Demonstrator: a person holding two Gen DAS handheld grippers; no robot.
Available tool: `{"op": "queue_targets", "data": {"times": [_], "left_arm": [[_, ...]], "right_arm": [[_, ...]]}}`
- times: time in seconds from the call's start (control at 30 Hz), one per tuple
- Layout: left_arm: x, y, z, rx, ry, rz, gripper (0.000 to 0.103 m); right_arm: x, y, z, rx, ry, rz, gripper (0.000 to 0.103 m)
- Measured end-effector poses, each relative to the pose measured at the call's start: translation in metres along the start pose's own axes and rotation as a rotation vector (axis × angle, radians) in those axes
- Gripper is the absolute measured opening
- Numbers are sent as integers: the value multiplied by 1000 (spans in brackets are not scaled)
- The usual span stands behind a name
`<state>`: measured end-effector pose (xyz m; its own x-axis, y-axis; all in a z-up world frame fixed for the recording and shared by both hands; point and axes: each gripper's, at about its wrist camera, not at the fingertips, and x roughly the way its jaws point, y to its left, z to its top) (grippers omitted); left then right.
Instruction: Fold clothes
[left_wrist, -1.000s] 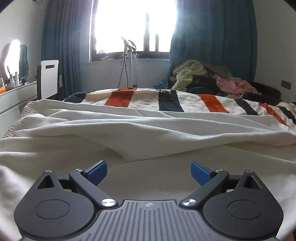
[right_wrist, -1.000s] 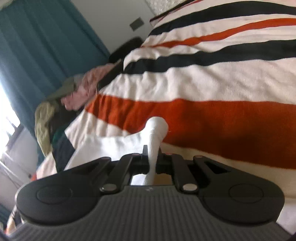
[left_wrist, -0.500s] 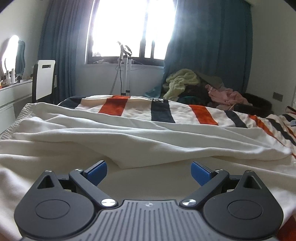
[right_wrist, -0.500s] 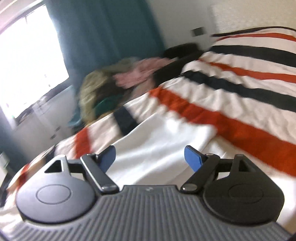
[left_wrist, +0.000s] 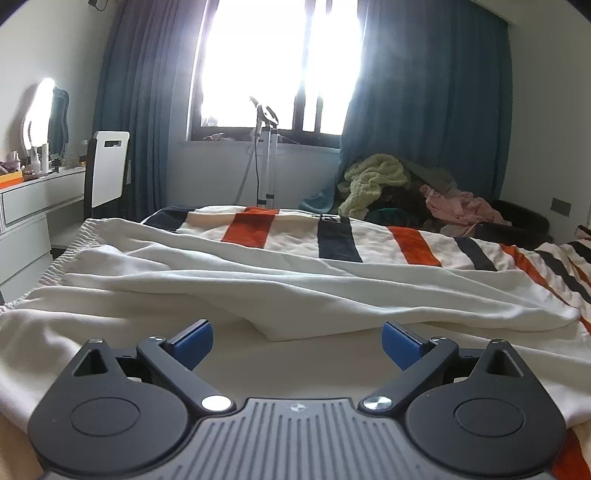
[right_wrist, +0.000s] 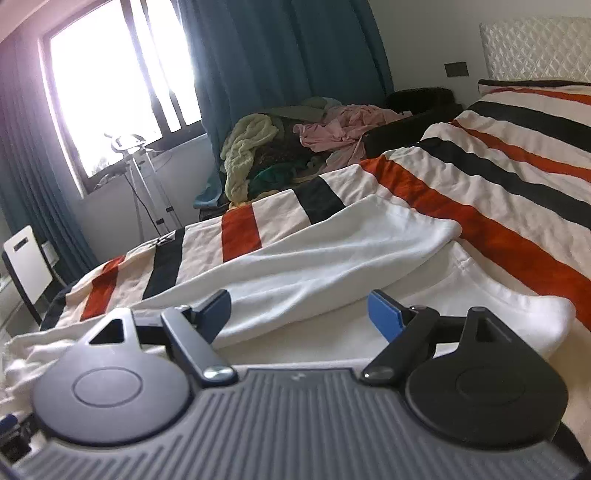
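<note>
A cream-white garment (left_wrist: 295, 291) lies spread over the striped bedspread (left_wrist: 332, 236), one part folded across itself with a ribbed hem at the left. In the right wrist view the same garment (right_wrist: 332, 258) shows its folded flap ending at a rounded corner. My left gripper (left_wrist: 297, 341) hovers just above the cloth, open, nothing between its blue pads. My right gripper (right_wrist: 299, 312) is also open and empty, above the near part of the garment.
A heap of unfolded clothes (left_wrist: 402, 188) sits at the bed's far side below the blue curtain (left_wrist: 424, 110). A stand (left_wrist: 266, 158) is by the bright window. A white chair (left_wrist: 107, 170) and a dresser (left_wrist: 29, 203) are at the left. A padded headboard (right_wrist: 535, 51) is at the right.
My right gripper let go of the white cloth it pinched, opened wide, rolled level and drew back and up. My left gripper rose slightly, staying open.
</note>
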<state>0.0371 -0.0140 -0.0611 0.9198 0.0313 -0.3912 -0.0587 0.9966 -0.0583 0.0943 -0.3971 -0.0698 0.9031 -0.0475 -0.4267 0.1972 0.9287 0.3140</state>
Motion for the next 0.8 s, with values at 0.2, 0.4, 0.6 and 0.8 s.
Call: {"op": "queue_targets", "data": {"times": [0.2,0.4,0.6,0.8], "left_arm": [[-2,1,-1,-1,12,17,99],[-1,3,-2,-6,28,30,99],[1,4,-6,-2,48,34,99],[8,12,-11,-35,111,56,99]], "right_arm": [[-2,0,-5,8,11,6,83],[0,-3,-6,19,21,-13,83],[3,-4,-7,19,36,-35,83],[8,-9,-7,32,63,-87,83]]}}
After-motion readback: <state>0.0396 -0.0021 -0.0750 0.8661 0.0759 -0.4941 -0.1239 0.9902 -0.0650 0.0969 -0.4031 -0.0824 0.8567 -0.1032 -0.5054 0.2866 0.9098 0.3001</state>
